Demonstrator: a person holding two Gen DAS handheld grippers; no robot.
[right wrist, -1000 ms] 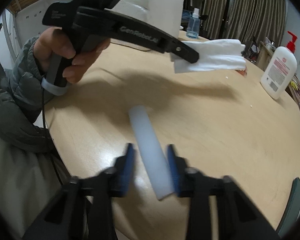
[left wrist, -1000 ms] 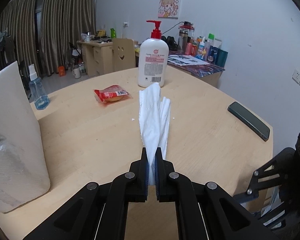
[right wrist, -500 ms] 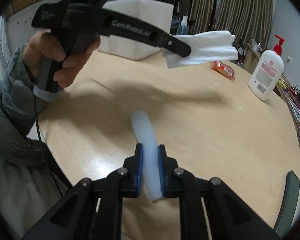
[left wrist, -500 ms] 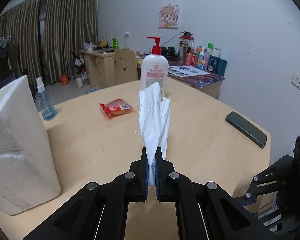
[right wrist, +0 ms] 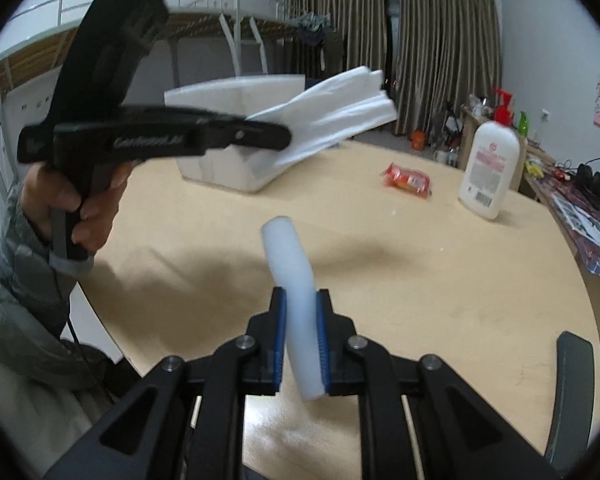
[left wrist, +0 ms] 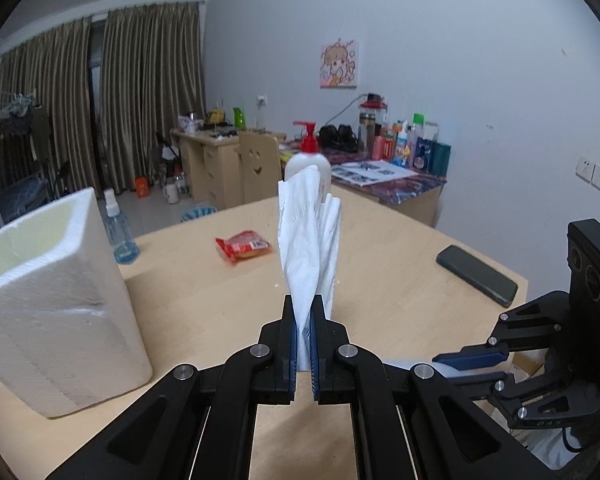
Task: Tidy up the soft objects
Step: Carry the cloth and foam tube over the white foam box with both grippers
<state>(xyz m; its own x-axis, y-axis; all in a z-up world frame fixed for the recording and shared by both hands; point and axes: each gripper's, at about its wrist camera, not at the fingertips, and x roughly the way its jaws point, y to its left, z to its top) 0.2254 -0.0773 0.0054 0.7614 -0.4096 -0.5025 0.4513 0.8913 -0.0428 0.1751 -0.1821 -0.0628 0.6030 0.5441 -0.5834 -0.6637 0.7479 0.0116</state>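
Note:
My left gripper (left wrist: 304,312) is shut on a white tissue (left wrist: 308,240) that sticks up in front of it, held above the round wooden table (left wrist: 380,280). In the right wrist view the left gripper (right wrist: 276,138) and its tissue (right wrist: 332,116) hang over the table near a white foam box (right wrist: 236,160). My right gripper (right wrist: 301,300) is shut on a curved white foam strip (right wrist: 292,276), lifted off the table. The right gripper shows in the left wrist view (left wrist: 460,364) at lower right.
The white foam box (left wrist: 52,312) stands open at the left. On the table are a spray bottle (left wrist: 118,232), a red snack packet (left wrist: 244,246), a white pump bottle (right wrist: 490,164) and a dark phone (left wrist: 476,274). A chair back (right wrist: 572,400) is at the table's right edge.
My right gripper closed on the foam strip and lifted it off the table. My left gripper rose and pulled back with the tissue, now nearer the foam box.

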